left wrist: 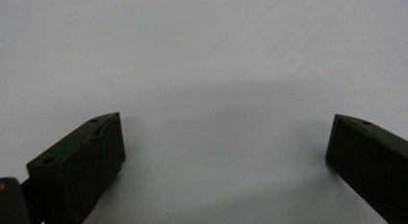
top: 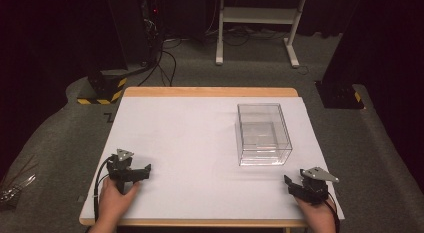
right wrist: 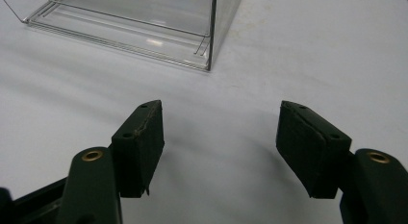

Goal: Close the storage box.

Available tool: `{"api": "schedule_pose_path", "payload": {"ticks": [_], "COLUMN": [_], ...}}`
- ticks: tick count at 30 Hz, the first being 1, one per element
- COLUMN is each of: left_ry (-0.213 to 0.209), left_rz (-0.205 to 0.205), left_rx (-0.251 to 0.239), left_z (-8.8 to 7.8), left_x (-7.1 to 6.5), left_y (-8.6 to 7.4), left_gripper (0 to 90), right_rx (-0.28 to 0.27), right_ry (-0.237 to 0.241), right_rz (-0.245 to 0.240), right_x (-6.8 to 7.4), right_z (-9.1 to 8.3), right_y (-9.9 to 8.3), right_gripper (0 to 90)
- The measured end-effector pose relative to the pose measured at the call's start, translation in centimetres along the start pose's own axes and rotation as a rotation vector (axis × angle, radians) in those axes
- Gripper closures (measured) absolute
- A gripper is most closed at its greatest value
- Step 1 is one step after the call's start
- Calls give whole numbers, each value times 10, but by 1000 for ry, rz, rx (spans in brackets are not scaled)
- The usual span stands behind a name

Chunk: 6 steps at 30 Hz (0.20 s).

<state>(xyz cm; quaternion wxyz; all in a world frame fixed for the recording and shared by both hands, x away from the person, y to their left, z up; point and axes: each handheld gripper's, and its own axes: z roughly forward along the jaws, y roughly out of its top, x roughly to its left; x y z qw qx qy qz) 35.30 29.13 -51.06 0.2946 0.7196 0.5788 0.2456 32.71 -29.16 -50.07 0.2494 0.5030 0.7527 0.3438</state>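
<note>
At the lower left of the high view, the left gripper (top: 141, 172) rested low over the white table (top: 190, 138), held in the person's left hand (top: 116, 200), its 2 jaws spread wide with nothing between them; in the left gripper view the same jaws stood far apart at the bottom corners over bare white surface. Moving right, the middle of the table lay bare. Right of centre in the high view stood the clear plastic box (top: 263, 134), open at the top and apparently empty, its long axis running from the near edge of the table toward the far edge. At the lower right, the right gripper (top: 290, 184) sat just below and slightly right of the box's near corner, jaws also wide and holding nothing. In the right gripper view the box (right wrist: 144, 22) filled the upper left of the frame, so it lay ahead of and to the left of the right gripper (right wrist: 219, 132), near but not touching. The right gripper was clearly the nearer of the 2; the left was well apart from the box. Any reach for the box would likely fall to the right hand, angling forward and inward.
</note>
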Motion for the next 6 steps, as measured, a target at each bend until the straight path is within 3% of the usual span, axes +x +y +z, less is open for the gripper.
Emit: {"api": "schedule_pose_path", "payload": {"ticks": [6], "left_ry": [1], "left_rz": [1], "left_rx": [1], "left_z": [0], "left_x": [0], "left_y": [0], "left_gripper": [5], "right_rx": [13], "right_ry": [18], "right_rz": [18], "right_x": [-3], "right_z": [2], "right_y": [0], "right_gripper": [339]}}
